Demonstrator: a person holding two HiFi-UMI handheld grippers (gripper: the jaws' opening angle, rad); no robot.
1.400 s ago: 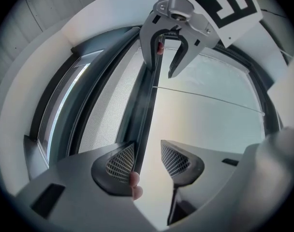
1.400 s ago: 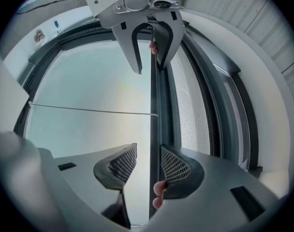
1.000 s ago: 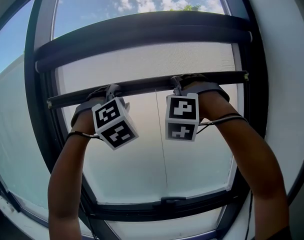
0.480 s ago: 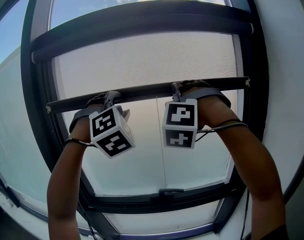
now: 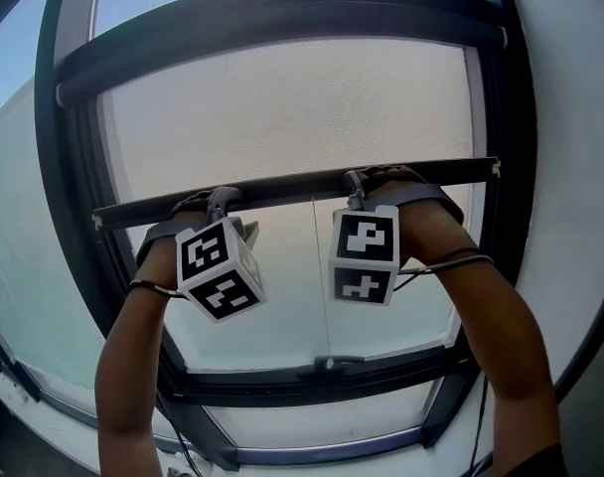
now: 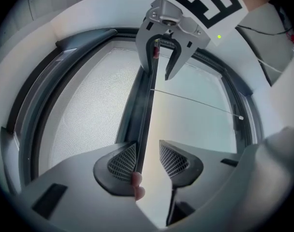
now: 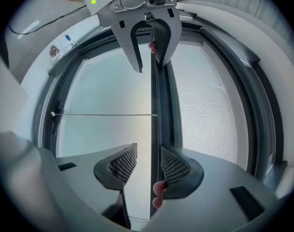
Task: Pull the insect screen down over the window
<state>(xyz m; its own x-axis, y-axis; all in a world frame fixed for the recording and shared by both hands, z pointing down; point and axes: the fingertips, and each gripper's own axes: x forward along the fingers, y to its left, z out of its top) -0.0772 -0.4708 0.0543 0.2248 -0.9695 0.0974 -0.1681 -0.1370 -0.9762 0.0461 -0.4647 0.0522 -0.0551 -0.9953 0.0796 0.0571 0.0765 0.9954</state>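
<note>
Counted one window [image 5: 62, 167], dark-framed, with one roller housing [image 5: 282, 30] across its top.

Counted one screen [image 5: 282, 112], mesh, drawn from that housing to roughly mid-height. Found the lower pane [image 5: 282, 316] not yet covered.

Counted one bar [image 5: 282, 183] along the screen's lower edge. Long axis side to side across the window, slightly higher at the right end in the head view. Found the bottom rail [image 5: 312, 381] well below it. Judged the task about half done, and the coming pull as straight down, square to the bar's length.

Counted one cord [image 5: 322, 266], hanging from near the bar's middle toward the rail.

Counted two claws, both at the bar.
- Found left claw [image 6: 148, 158] spread but closing, with the bar running through its gap, lying along one pad and clear of the other. No pinch yet.
- Found right claw [image 7: 148, 164] likewise spread, with the bar through its gap, along one pad and apart from the other.
- Placed left claw well left of the cord and right claw just right of it, hence nearer the bar's middle.
- Judged an uneven pull likely to cant the bar in its tracks.

Noted a fingertip [image 6: 137, 185] beside the bar behind each claw.
</note>
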